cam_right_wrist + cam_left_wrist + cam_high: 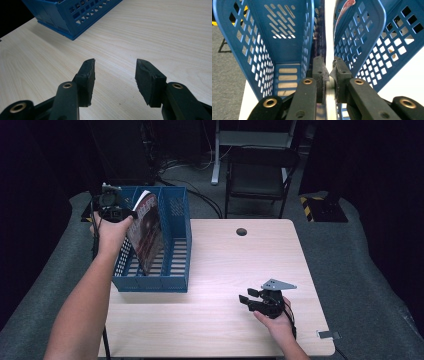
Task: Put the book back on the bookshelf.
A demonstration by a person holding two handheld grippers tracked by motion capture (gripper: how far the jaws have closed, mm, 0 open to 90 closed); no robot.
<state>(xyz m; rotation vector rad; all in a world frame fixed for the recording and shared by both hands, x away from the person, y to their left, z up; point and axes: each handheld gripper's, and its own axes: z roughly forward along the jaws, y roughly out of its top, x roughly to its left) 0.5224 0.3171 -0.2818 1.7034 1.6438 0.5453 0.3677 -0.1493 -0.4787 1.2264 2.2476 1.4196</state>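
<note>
The left tool (113,206) is clamped on the upper edge of a thin glossy magazine with a dark reddish cover (145,231). In the left gripper view its two black jaws stand nearly together, with the magazine's edge (329,88) pinched between the pads and running straight ahead of them. The magazine stands tilted inside a blue perforated plastic file rack (176,251), its lower edge down on the slatted floor of the rack below and ahead of the left tool, its top leaning toward that tool. To one side of the jaws lies a vacant compartment of the rack (287,50); the rack's latticed wall rises on the other side.

The right tool (253,299) rests low over the pale wood-grain worktop (235,265), well apart from the rack, which lies ahead of it and off to its left. Its jaws stand apart with bare worktop (115,75) between the pads, gripping nothing. A grey three-cornered plate sits on top of this tool.
</note>
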